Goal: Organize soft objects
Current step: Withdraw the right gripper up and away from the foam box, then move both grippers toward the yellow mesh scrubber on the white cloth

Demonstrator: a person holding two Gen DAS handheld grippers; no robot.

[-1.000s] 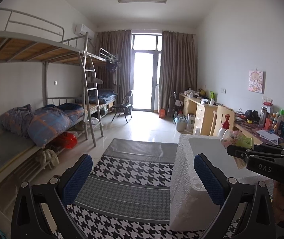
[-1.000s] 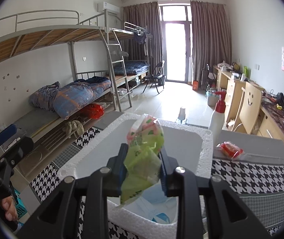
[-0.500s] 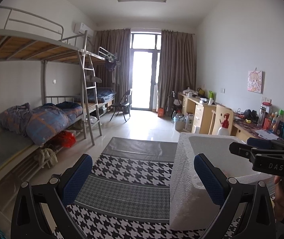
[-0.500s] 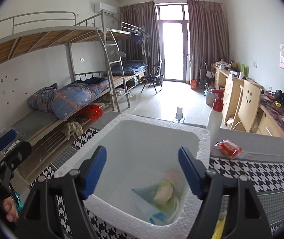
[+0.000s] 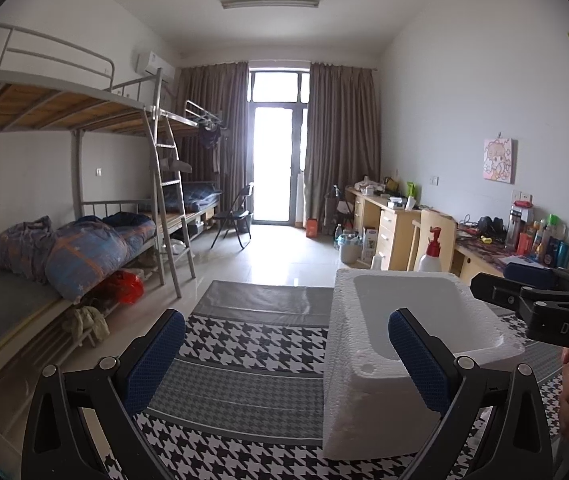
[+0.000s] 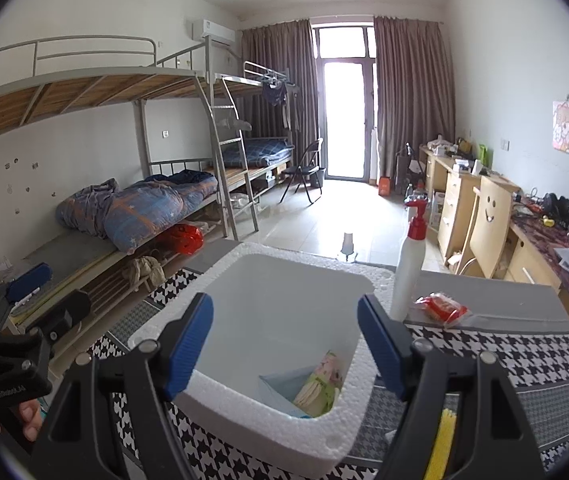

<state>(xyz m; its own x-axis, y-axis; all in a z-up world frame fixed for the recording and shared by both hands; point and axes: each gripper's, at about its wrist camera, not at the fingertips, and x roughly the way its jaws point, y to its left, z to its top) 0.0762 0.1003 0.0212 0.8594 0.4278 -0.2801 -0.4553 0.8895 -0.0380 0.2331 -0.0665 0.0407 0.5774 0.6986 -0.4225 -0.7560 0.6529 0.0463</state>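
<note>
Two grippers, both with fingers spread wide and nothing between them. The right gripper [image 6: 284,344] hangs over the near rim of the white foam box [image 6: 244,412], and down in the box, at about 5 o'clock from its centre, lies the green-and-pink soft packet [image 6: 318,384] on a pale blue pouch [image 6: 274,388] — so that one is stowed. The red packet [image 6: 442,308] sits out on the houndstooth cloth [image 6: 524,356] at 2 o'clock from the box, just beside the white pump bottle [image 6: 408,272]. That's the risk, I'd say: reach for the red packet carelessly and an outstretched finger could clip the tall bottle and topple it. The foam box looks light too — a nudge on its rim might slide it. The left gripper [image 5: 284,354] waits at 9 o'clock of the box, fingers released. Something yellow [image 6: 442,444] shows by the right gripper's finger; what it is, I cannot tell.
</note>
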